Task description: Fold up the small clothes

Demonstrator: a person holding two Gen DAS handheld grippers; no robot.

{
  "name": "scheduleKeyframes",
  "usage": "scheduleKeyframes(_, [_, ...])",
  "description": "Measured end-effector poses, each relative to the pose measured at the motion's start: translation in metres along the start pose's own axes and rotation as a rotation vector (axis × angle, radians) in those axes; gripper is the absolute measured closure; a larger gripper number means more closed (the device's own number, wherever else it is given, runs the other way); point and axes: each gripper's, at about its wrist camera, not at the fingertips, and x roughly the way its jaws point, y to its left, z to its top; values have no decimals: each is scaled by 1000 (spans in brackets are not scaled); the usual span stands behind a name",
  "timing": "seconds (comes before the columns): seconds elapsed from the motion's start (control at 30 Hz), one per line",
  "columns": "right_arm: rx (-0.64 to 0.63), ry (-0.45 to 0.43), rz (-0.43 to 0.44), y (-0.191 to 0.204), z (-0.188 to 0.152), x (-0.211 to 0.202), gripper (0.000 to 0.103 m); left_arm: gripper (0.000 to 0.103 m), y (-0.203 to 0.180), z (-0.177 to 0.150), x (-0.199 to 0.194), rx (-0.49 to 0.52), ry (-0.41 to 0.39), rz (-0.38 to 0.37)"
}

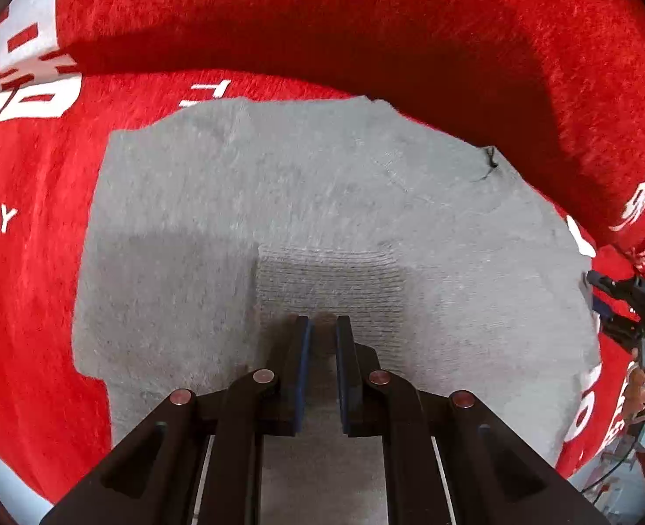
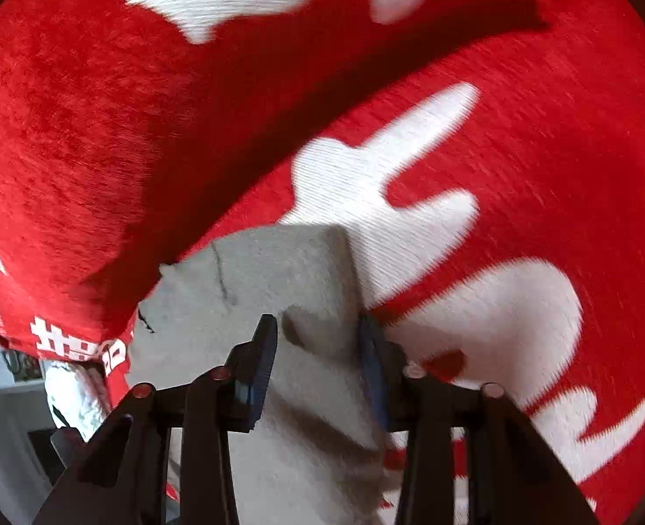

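A small grey knitted garment [image 1: 322, 218] lies flat on a red blanket [image 1: 38, 288] with white lettering. My left gripper [image 1: 322, 323] hovers over its ribbed part [image 1: 326, 280], jaws nearly closed with a narrow gap, nothing between them. My right gripper [image 2: 318, 328] is open at the garment's right edge, and a raised grey fold [image 2: 305, 271] sits between its fingers. The right gripper also shows at the right edge of the left wrist view [image 1: 628, 302], held by a hand.
The red blanket [image 2: 519, 153] rises in a thick fold behind the garment [image 1: 366, 22]. In the right wrist view a white object [image 2: 73, 393] and a pale floor lie below the blanket's edge at lower left.
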Motion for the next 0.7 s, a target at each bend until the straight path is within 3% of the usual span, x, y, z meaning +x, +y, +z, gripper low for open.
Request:
scheduleKeyframes(0.03, [-72,0,-43,12,1,-2,95,91,1,-1,0,0,-4,4])
scheduleKeyframes(0.13, [-289,-66,-201,42,-3,-11,95,91,0,-2,1,12,-6,17])
scheduleKeyframes(0.23, [-311,-57,-339,33,0,4,95,91,-8,-3,4,34,-16,38])
scheduleKeyframes(0.33, [-264,-70,-299,20,-3,1,95,91,-12,-2,6,45,-22,57])
scheduleKeyframes(0.47, [-244,-68,-349,23,-14,-11,95,91,-20,-1,10,48,-17,58])
scheduleKeyframes(0.6, [-195,-56,-215,27,-39,-33,94,91,-17,1,5,41,-12,59])
scheduleKeyframes(0.7, [-213,2,-168,38,-65,-29,94,91,-14,-1,-1,52,-17,61])
